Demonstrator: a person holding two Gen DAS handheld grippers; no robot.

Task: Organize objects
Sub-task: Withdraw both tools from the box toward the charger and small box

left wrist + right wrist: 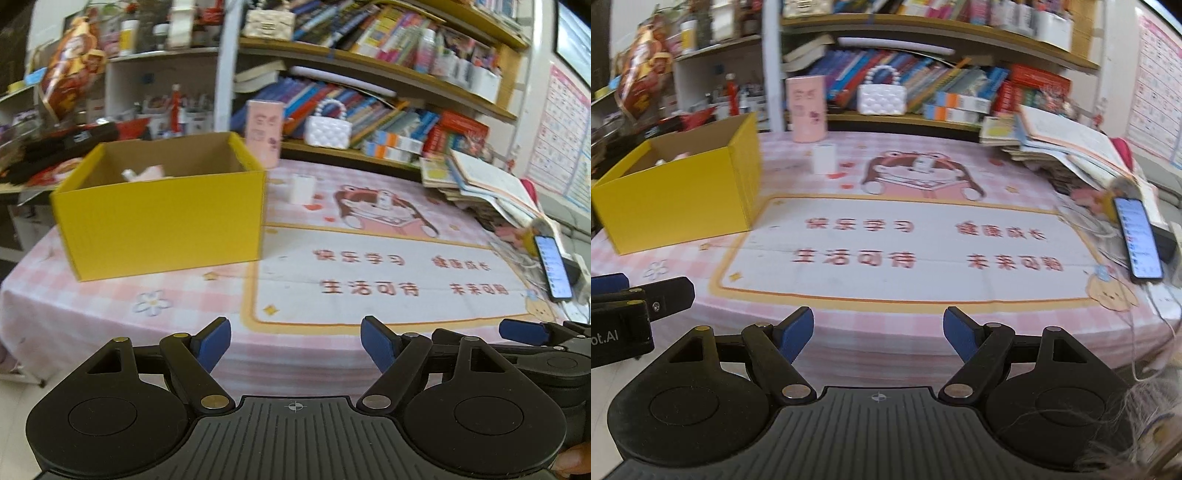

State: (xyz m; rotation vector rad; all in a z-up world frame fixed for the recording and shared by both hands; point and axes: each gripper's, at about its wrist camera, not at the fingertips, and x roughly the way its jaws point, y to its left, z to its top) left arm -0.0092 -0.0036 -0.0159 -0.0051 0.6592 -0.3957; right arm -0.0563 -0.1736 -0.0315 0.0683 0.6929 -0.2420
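Observation:
An open yellow box (162, 218) (679, 195) stands on the left of the pink tablecloth (369, 273) (923, 258), with pale items inside. Behind it stands a pink cylinder (263, 133) (807, 109). A small white block (302, 188) (824, 158) and a tiny white object (384, 202) (923, 165) sit mid-table. My left gripper (295, 345) hovers open over the table's near edge, nothing between its blue pads. My right gripper (878, 334) is open too, empty, beside the left one, whose tip (605, 282) shows at the left of the right wrist view.
A lit phone (552, 267) (1137, 236) with cables lies at the right edge. A stack of books (487, 184) (1067, 147) sits back right. Crowded shelves (369, 59) with a white beaded purse (328, 129) (882, 96) rise behind the table.

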